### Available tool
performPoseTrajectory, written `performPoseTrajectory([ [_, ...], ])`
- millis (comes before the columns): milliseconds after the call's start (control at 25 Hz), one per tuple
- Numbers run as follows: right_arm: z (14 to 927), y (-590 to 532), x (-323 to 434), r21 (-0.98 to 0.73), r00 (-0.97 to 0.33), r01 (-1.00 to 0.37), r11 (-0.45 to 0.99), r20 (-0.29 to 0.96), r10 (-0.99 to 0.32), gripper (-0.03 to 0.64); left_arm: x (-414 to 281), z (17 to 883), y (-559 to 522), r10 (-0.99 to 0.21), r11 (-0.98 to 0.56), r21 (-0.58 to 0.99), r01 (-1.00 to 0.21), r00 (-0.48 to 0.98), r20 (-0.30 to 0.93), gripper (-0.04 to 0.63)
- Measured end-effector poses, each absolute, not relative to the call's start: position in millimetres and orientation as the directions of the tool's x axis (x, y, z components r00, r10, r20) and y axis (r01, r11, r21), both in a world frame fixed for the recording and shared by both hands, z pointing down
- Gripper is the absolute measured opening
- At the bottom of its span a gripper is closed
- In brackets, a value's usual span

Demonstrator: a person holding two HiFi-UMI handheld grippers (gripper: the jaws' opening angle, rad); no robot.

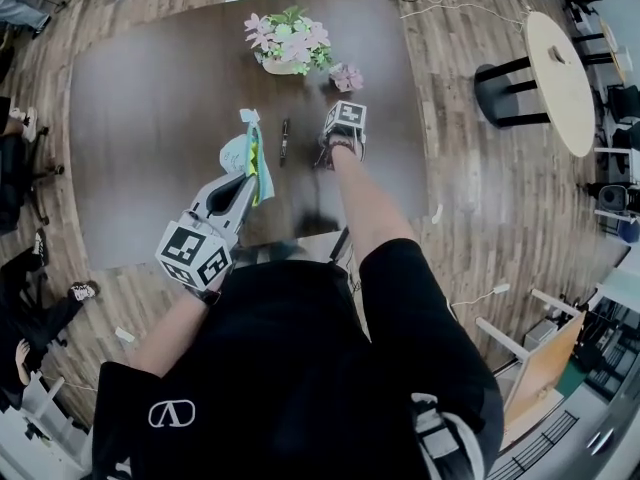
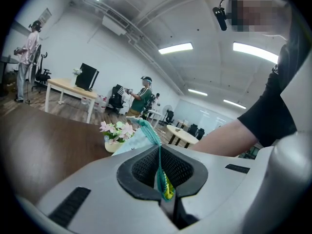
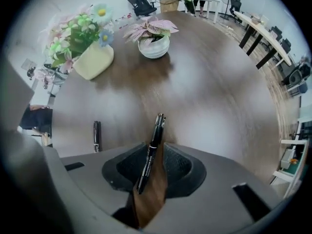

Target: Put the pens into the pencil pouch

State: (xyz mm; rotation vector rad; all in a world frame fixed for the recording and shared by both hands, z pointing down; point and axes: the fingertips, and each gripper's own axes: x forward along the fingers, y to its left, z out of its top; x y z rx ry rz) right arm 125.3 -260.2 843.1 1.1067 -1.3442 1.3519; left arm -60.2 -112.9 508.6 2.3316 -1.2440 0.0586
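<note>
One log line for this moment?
left gripper: jaws shut on pencil pouch | right gripper: jaws apart around pen on table | second pen: loose on table

A dark table (image 1: 140,138) holds two pens (image 1: 284,140) and two flower pots (image 1: 290,53).

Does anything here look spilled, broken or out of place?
Nothing stands out. The pouch is pinched in the left gripper; one pen lies on the table between the right gripper's open jaws, the other pen apart beside it.
</note>
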Motion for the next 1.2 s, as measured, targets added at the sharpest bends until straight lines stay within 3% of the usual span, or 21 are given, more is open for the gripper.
performPoseTrajectory([
  [80, 847, -259, 133, -0.150, -0.150, -0.988, 0.019, 0.989, 0.018, 0.046, -63, 510, -114, -0.770, -0.459, 0.402, -0.792, 0.581, 0.264, 0.012],
  [320, 841, -260, 133, -0.189, -0.190, -0.981, 0.040, 0.982, -0.009, 0.044, -66, 512, -113, -0.768, -0.460, 0.393, -0.796, 0.579, 0.273, 0.012],
  [720, 721, -314, 123, -0.300, -0.346, -0.937, 0.178, 0.866, -0.360, 0.044, -59, 499, -119, -0.754, -0.501, 0.387, -0.774, 0.609, 0.244, 0.012],
  [920, 596, -328, 114, -0.241, -0.412, -0.907, 0.345, 0.674, -0.613, 0.044, -51, 488, -124, -0.741, -0.537, 0.378, -0.754, 0.636, 0.215, 0.012],
  [1200, 427, -272, 104, 0.021, -0.455, -0.880, 0.474, 0.244, -0.856, 0.044, -42, 463, -128, -0.727, -0.580, 0.367, -0.728, 0.665, 0.170, 0.012],
])
